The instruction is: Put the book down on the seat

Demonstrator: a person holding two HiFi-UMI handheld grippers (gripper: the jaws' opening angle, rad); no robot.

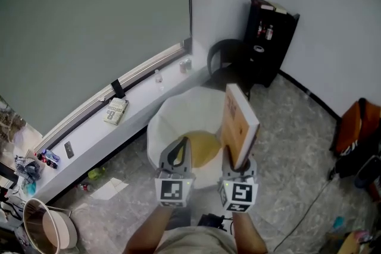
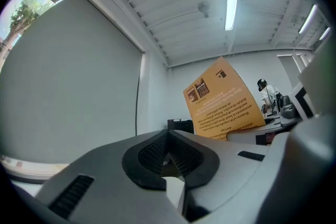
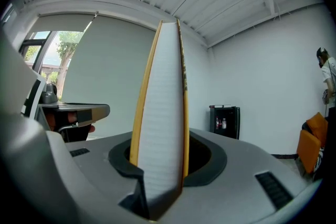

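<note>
My right gripper is shut on the bottom edge of an orange-covered book, which stands upright on edge over the right side of a white round seat with a yellow cushion. In the right gripper view the book rises straight up between the jaws, white page edges toward the camera. My left gripper hovers beside it over the seat's front, jaws shut with nothing in them. The left gripper view shows the book's back cover off to the right.
A black cabinet and a dark chair stand in the corner behind the seat. A window ledge at left carries a small book. An orange bag is at right, a bin at lower left.
</note>
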